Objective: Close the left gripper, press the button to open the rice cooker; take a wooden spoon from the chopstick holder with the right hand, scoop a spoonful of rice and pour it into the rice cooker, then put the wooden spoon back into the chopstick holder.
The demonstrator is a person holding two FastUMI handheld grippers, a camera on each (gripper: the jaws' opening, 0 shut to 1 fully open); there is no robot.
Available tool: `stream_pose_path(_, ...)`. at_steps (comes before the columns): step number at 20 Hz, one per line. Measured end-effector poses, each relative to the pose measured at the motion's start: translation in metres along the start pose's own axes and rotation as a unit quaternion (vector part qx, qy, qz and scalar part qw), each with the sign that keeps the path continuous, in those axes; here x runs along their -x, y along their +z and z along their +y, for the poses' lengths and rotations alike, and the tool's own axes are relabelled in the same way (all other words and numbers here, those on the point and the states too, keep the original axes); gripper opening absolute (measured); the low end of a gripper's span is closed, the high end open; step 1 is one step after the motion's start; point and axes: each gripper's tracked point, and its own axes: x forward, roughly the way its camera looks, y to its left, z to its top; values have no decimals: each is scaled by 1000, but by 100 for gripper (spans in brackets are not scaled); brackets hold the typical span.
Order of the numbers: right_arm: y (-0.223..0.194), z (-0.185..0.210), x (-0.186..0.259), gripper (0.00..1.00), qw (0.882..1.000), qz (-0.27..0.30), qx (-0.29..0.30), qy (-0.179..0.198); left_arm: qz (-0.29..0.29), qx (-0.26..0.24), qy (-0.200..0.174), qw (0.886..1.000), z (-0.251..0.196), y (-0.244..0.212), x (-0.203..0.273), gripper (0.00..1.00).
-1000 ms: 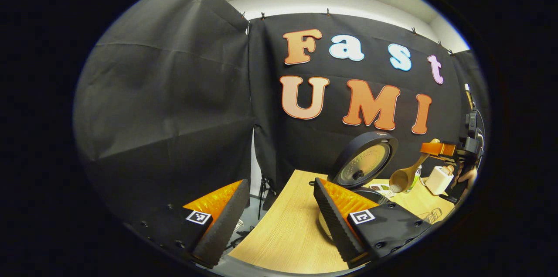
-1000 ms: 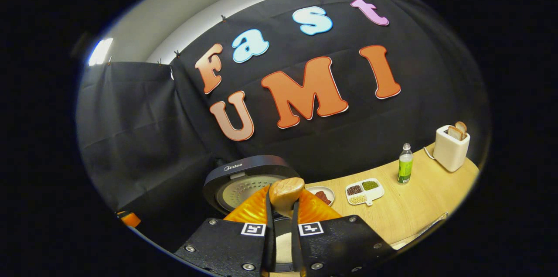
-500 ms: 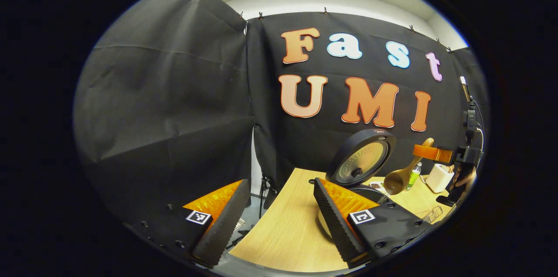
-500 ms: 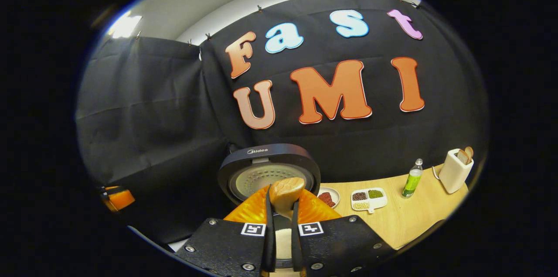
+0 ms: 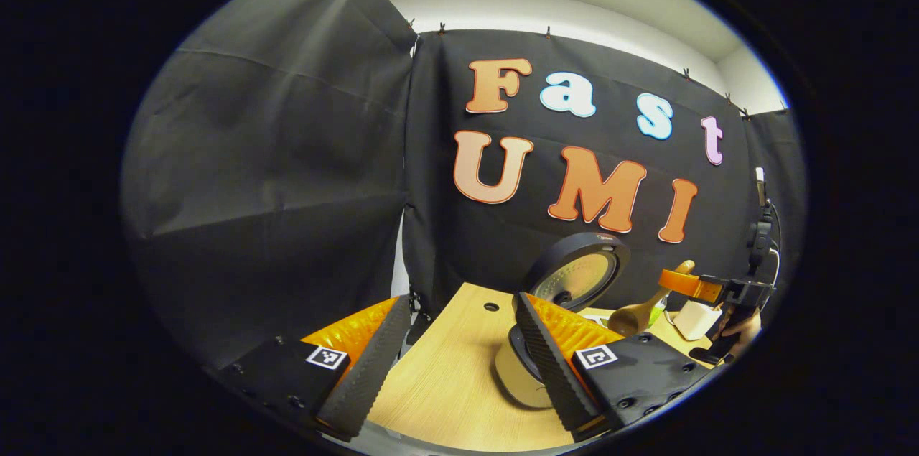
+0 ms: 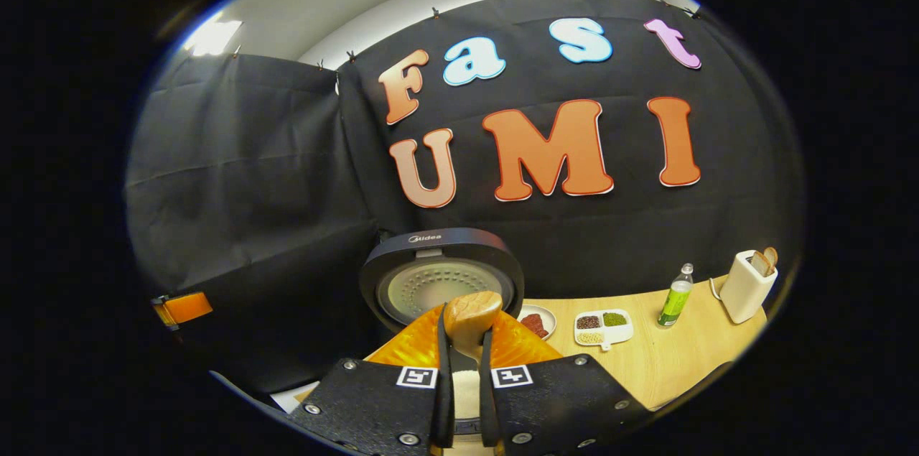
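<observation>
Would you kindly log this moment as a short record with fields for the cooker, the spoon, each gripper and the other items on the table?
rice cooker: lid up, pot holding white rice
wooden spoon: handle clamped in right gripper, bowl near the cooker
left gripper: open, holding nothing, over the table
table items: divided dish, small plate, green bottle, toaster

A brand name, "Midea", is printed in small light letters on the dark rim of the raised rice cooker lid [image 6: 439, 276], as seen in the right gripper view. In the left gripper view the same mark is perhaps present on the lid's top edge, but it cannot be read. Square black-and-white coded markers are borne by both grippers; no text is carried.
</observation>
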Motion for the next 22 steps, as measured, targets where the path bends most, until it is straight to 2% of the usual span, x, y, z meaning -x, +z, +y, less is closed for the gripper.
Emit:
stream_pose_path(1, 4, -11, 6, 18, 1000, -3, -2, -6, -1, -4, 3, 1000, 1, 3, -1, 98)
stream_pose_path(2, 8, -21, 13, 13, 1000, -7, -5, -12, -4, -6, 6, 1000, 3, 5, -1, 98)
stream_pose_path(5, 17, -59, 39, 13, 999, -13, -17, -39, -7, -3, 5, 1000, 0, 9, -4, 98)
stream_pose_path(10, 19, -135, 95, 13, 993, -13, -19, -113, -16, -23, 3, 1000, -12, 14, -10, 98)
stream_pose_path(17, -13, -220, 173, 13, 979, 6, -48, -200, -14, -35, -23, 999, -47, 12, -22, 100)
stream_pose_path(21, -41, -254, 190, 13, 969, 17, -78, -234, -6, -37, -29, 999, -63, 9, -23, 97)
stream_pose_path(22, -48, -257, 191, 13, 968, 20, -87, -234, -7, -39, -28, 999, -66, 9, -22, 100)
